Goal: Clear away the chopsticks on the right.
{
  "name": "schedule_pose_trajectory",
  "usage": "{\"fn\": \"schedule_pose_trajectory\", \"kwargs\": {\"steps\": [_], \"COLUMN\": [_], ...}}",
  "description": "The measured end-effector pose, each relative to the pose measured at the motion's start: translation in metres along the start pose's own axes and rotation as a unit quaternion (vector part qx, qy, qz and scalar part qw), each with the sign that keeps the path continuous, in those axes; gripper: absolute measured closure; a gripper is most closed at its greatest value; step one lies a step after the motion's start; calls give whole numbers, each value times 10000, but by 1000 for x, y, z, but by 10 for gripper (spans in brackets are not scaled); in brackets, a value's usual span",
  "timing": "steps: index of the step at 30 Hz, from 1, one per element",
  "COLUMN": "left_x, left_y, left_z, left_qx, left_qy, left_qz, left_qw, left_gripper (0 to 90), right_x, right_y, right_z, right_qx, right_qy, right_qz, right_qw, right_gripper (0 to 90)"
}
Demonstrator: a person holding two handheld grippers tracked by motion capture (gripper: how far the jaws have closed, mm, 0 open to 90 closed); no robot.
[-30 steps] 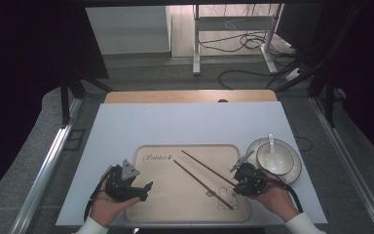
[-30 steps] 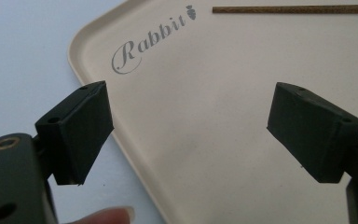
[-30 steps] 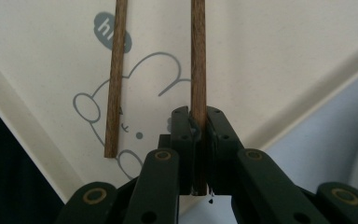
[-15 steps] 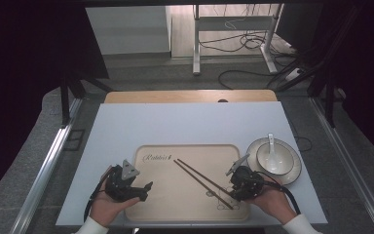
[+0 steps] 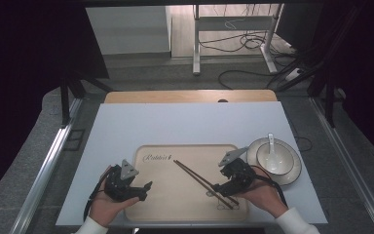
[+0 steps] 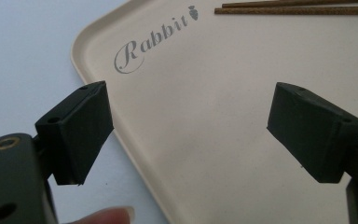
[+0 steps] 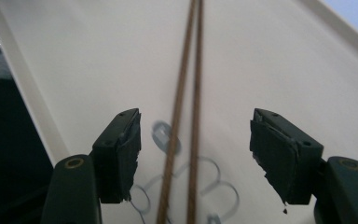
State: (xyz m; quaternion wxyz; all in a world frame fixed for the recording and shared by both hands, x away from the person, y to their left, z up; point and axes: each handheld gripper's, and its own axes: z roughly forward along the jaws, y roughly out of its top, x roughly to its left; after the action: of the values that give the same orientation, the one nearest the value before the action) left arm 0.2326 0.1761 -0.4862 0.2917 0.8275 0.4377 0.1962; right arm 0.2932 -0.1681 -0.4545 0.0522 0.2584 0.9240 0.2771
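Lying side by side on the beige tray [image 5: 175,204] — pair of brown chopsticks [image 5: 202,183], running diagonally from tray centre toward its near right corner, close together along their length. Straddling their near ends: right tongs [image 5: 217,189], jaws spread wide, one on either side of the sticks, touching neither as far as the right gripper view [image 7: 193,149] is showing. Passing between the jaws there, both chopsticks [image 7: 186,116], crossing a grey printed outline on the tray floor. Hovering over the tray's near left edge: left tongs [image 5: 145,191], jaws likewise spread, pinching nothing; bare tray [image 6: 205,140] lying between them in the left gripper view [image 6: 186,135], with the "Rabbit" lettering [image 6: 156,37] beyond and chopstick tips [image 6: 298,7] at the top. Sitting just right of the tray on the white surface [image 5: 185,124] — a white bowl [image 5: 272,158] holding a white spoon [image 5: 271,146].
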Motion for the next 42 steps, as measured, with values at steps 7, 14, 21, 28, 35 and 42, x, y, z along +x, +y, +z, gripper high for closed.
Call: {"fn": "schedule_pose_trajectory", "kwargs": {"steps": [7,14,21,28,35,42], "left_x": [-1,1,1,2,4,4], "left_y": [0,-1,-1,-2,-3,-3], "left_z": [-1,-1,-1,-2,-2,-2], "left_qx": [-36,-35,-25,-40,-37,-33], "left_qy": [-22,-24,-32,-29,-20,-14], "left_qz": [4,2,33,35,34,42], "left_qw": [10000,10000,10000,10000,10000,10000], "left_gripper": [140,140,141,141,142,142], "right_x": [-1,-1,2,-7,-17,-36], "right_y": [31,69,92,103,101,93], "right_z": [14,53,93,118,124,118], "right_qx": [-23,249,538,665,723,710], "right_qy": [425,843,840,708,570,292], "right_qz": [73,88,-24,76,276,527], "right_qw": [9991,9961,9950,9952,9954,9957], "right_gripper": [502,751,889,891,891,891]}}
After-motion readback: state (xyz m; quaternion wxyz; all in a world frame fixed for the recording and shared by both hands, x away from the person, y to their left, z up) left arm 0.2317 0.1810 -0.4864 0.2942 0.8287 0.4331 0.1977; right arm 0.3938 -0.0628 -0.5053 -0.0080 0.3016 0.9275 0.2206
